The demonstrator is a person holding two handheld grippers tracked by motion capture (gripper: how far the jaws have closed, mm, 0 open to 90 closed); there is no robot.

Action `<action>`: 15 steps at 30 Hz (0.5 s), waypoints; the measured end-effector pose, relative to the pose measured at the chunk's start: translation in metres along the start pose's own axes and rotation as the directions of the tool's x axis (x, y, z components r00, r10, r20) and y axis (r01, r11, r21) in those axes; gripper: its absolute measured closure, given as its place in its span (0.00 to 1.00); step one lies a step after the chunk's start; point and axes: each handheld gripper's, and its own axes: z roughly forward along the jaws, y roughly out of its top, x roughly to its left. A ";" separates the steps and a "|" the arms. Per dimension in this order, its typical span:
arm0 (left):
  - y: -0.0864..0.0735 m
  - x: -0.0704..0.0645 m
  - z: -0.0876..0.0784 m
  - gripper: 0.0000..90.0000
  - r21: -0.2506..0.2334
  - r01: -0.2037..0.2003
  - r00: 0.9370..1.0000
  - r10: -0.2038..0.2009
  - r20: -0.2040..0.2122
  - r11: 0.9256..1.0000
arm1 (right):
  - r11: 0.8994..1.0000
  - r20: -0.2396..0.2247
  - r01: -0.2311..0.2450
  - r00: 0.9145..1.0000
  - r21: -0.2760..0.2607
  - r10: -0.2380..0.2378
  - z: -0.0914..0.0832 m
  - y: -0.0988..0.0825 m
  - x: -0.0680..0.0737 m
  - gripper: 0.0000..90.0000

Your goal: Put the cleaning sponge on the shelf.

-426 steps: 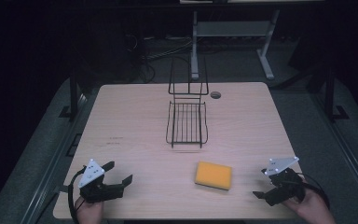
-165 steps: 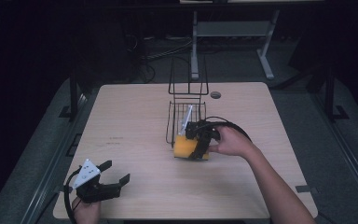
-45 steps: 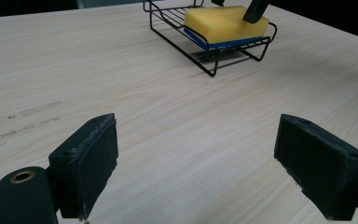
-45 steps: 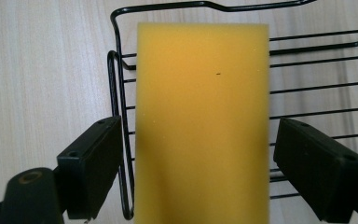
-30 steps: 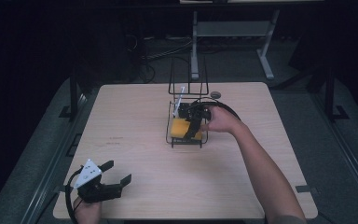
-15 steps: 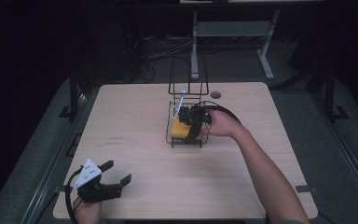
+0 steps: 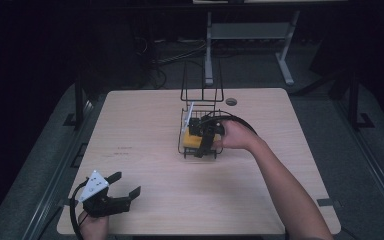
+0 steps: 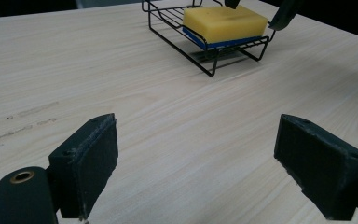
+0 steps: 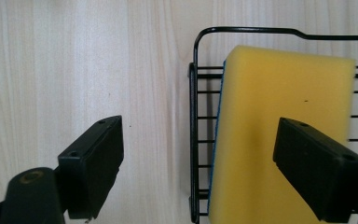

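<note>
Your sponge (image 9: 279, 140) is a soft rectangular block — porous yellow foam on top, a thin blue layer showing along its lower edge. It lies flat in the wire rack (image 9: 193, 140), a black basket of thin parallel bars with a rounded rim, standing on the pale wood-grain table (image 9: 74, 60).

Your right gripper (image 9: 198, 161) hangs above the rack with its jaws spread wide and gripping nothing. Its pads are matt black and blocky. In the right gripper view, one jaw sits over bare table outside the rack's rim, while the other sits over the sponge's yellow face; the rim and the sponge's blue edge fall between the two.

Your left gripper (image 8: 196, 168) rests low over the table near you, jaws likewise wide apart and empty — the same dark, slightly rough pads. In the left gripper view, the rack and sponge lie well ahead of those jaws, beyond a stretch of bare wood.
</note>
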 end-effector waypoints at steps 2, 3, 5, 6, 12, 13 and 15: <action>0.000 0.000 0.000 0.14 -0.001 0.000 1.000 0.000 0.000 1.000 | 1.000 0.003 -0.005 1.000 0.012 0.005 0.000 0.000 0.002 0.18; 0.000 0.000 0.000 0.14 0.000 -0.002 1.000 0.002 -0.001 1.000 | 1.000 0.003 -0.003 1.000 0.013 0.003 0.001 0.001 0.003 0.18; 0.000 0.000 0.000 0.14 0.000 -0.004 1.000 0.004 -0.001 1.000 | 1.000 0.003 0.004 1.000 0.014 -0.004 0.001 0.001 0.005 0.18; 0.000 0.000 0.000 0.14 -0.001 -0.003 1.000 0.003 -0.001 1.000 | 1.000 0.004 0.012 1.000 0.010 -0.012 0.001 0.002 0.006 0.18; 0.000 0.000 0.000 0.14 0.000 -0.004 1.000 0.004 0.000 1.000 | 1.000 0.004 0.022 1.000 -0.008 -0.022 -0.001 0.002 0.013 0.18; 0.000 0.000 0.000 0.14 0.001 -0.004 1.000 0.004 0.000 1.000 | 1.000 -0.001 0.015 1.000 -0.004 -0.015 -0.001 0.001 0.015 0.18; 0.000 0.000 0.000 0.14 -0.001 -0.003 1.000 0.003 0.000 1.000 | 1.000 -0.002 0.021 1.000 -0.002 -0.021 -0.001 0.000 0.016 0.18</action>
